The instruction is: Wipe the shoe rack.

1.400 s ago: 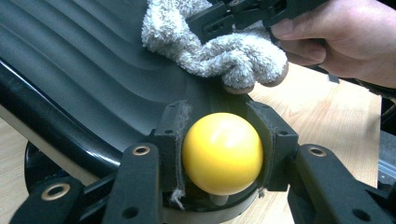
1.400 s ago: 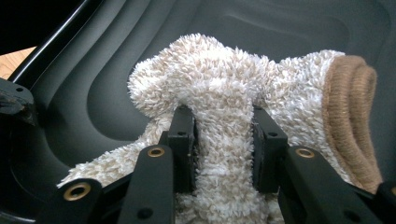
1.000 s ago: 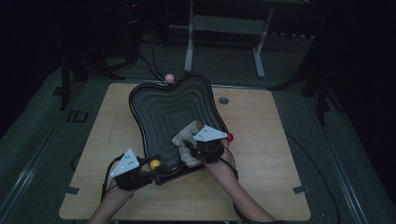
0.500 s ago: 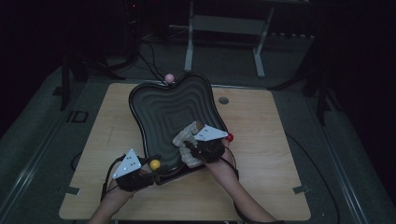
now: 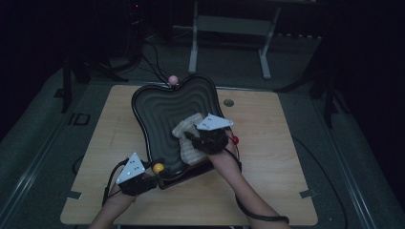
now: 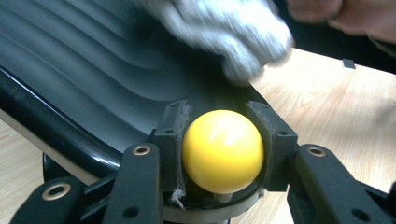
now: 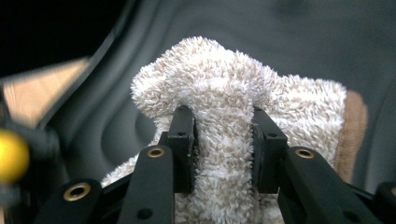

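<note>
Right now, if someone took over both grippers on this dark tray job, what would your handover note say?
Left gripper: jaws have just been closing, clamped on the yellow ball knob at the near edge of the black wavy-ribbed tray, holding it steady on the wooden table.
Right gripper: shut on a fold of the fluffy white-beige cloth, over the tray's near right part.
Done: cloth gripped, wiping apparently in progress.
Left: probably the tray's far ribs near the pink ball knob.

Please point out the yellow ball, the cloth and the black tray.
Yellow ball [image 6: 222, 150], left gripper view, its front middle.
Cloth [image 7: 224, 93], right gripper view, fluffy fold above the jaws.
Black tray [image 5: 162, 112], high view, bare ribbed floor.
</note>
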